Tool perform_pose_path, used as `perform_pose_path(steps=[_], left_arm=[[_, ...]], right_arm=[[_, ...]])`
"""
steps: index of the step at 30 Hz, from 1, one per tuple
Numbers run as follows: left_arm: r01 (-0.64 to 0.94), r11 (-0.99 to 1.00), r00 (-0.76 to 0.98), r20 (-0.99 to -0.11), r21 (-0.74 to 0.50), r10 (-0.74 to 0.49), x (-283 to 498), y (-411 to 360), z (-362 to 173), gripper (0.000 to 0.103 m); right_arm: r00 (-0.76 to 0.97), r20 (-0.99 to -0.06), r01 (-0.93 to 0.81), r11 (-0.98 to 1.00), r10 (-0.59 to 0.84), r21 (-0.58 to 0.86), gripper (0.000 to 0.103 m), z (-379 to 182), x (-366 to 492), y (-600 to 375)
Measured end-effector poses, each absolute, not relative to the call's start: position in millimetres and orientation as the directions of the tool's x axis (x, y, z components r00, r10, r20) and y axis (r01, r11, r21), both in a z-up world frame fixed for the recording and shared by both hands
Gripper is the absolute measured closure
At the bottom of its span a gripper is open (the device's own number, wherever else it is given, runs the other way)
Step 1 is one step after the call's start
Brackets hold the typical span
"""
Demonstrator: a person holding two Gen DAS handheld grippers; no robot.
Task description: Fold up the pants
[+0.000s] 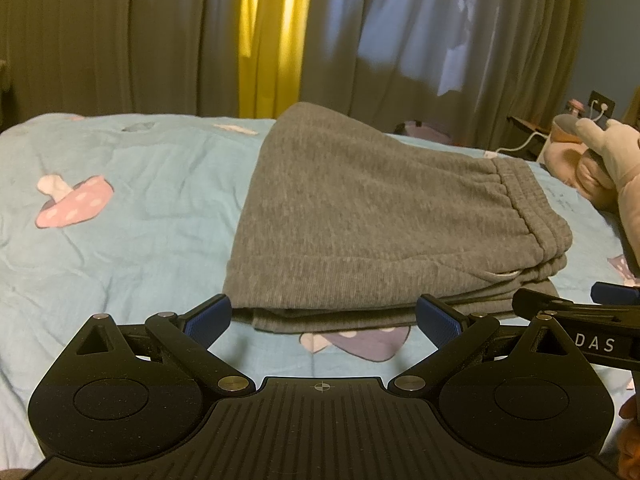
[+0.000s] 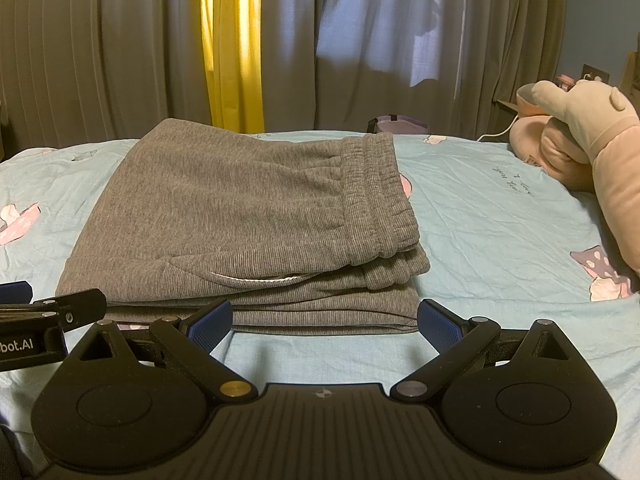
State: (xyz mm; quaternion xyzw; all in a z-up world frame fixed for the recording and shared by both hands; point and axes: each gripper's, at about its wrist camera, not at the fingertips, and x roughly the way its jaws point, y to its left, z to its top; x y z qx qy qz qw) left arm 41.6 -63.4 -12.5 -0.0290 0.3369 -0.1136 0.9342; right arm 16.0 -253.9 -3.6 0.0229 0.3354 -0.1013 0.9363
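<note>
Grey pants (image 2: pixel 240 216) lie folded in a thick stack on the blue bed (image 2: pixel 480 216). The left gripper (image 1: pixel 323 320) and right gripper (image 2: pixel 325 320) hover just near it, jaws spread, holding nothing.

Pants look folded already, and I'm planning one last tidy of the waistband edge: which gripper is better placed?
Right, probably. The right gripper hangs open before the pants with the waistband nearer its side; the left gripper faces the opposite end.

A plush toy (image 2: pixel 592 136) runs off the right edge. Folded grey pants (image 1: pixel 360 216) hide their lower layers and part of a mushroom print (image 1: pixel 360 342).
</note>
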Motion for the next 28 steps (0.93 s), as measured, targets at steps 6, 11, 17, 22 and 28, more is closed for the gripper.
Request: perform_pose_path(steps=[6, 11, 17, 22, 28], left_arm=[[0.196, 0.972, 0.748, -0.621, -0.13, -0.234, 41.1, -63.3, -12.2, 0.001], [0.198, 0.972, 0.747, -0.622, -0.129, -0.235, 41.0, -63.2, -11.9, 0.001], [0.197, 0.972, 0.748, -0.622, -0.126, -0.232, 40.5, -63.9, -11.8, 0.001], [0.197, 0.972, 0.747, -0.624, -0.125, -0.232, 40.3, -64.2, -11.8, 0.001], [0.199, 0.973, 0.746, -0.625, -0.119, -0.229, 41.0, -64.8, -11.9, 0.001]], right_arm=[[0.755, -0.633, 0.204, 0.979, -0.174, -0.025, 0.004, -3.3, 15.9, -254.1], [0.755, -0.633, 0.204, 0.979, -0.174, -0.025, 0.004, -3.2, 16.0, -254.0], [0.756, -0.632, 0.202, 0.979, -0.173, -0.026, 0.004, -2.9, 15.9, -253.9], [0.755, -0.632, 0.202, 0.979, -0.173, -0.027, 0.004, -2.5, 16.2, -253.9], [0.757, -0.63, 0.2, 0.979, -0.171, -0.025, 0.004, -2.6, 15.8, -254.4]])
